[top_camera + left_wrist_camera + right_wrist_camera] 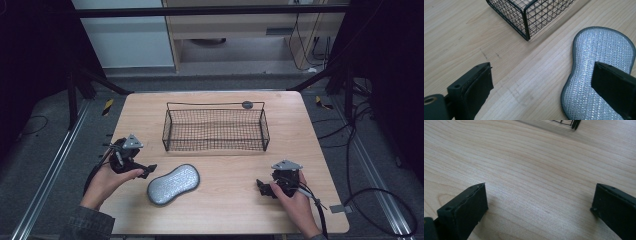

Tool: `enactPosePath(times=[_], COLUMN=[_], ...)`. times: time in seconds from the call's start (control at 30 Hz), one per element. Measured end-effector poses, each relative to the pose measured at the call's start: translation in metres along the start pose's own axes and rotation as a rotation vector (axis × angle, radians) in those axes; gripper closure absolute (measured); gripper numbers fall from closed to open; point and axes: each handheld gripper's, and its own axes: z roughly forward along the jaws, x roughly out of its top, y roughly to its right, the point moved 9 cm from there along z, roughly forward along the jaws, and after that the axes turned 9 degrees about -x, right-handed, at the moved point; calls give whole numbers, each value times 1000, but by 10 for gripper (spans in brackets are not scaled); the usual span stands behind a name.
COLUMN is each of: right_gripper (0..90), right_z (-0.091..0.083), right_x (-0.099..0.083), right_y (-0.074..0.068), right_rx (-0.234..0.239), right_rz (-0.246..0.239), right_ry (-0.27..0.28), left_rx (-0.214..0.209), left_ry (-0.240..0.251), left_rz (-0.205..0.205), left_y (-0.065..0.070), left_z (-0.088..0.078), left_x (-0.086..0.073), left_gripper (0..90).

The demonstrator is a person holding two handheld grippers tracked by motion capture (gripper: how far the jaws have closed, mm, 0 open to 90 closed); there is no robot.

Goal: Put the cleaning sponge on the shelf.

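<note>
A silver, peanut-shaped scrubbing pad (173, 183) lies flat on the wooden table, in front of a black wire basket (215, 129) that holds nothing. My left gripper (148, 171) hovers just left of the pad, jaws wide open. In the left gripper view the pad (596, 72) lies under and beyond the right jaw, and a basket corner (526, 25) rises ahead. My right gripper (261, 187) rests near the front right of the table, open, with bare wood between its jaws (541, 202).
The table's front edge (225, 233) runs close under both hands. A basket corner (574, 123) shows at the top of the right gripper view. Cables trail over the floor at the right (380, 200). Dark frame posts stand beyond the table's far corners.
</note>
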Motion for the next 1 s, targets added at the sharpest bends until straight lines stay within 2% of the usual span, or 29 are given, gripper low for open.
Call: enactPosePath(times=[0.17,0.2,0.3,0.4,0.57,0.67,0.77,0.93,1.0], right_gripper=[3,4,3,3,3,3,3,3,3], right_z=[0,0,0,0,0,0,1,1,1], right_x=[0,0,0,0,0,0,1,1,1], right_y=[0,0,0,0,0,0,0,-1,-1], right_rx=[0,0,0,-1,-1,-1,-1,0,0], right_rz=[0,0,0,1,0,1,1,2,2], right_ry=[0,0,0,0,0,0,0,0,0], left_rx=[-13,-30,-38,-63,-89,-98,-109,-135,-145], left_ry=[-25,-46,-67,-114,-159,-173,-210,-219,-238], left_rz=[23,39,54,88,127,132,151,165,171], left_y=[7,12,16,26,35,41,46,53,57], left_z=[2,5,8,15,22,28,31,35,39], left_x=[1,1,0,-1,-1,-1,-3,-3,-4], left_gripper=[52,57,57,53,54,49,42,39,37])
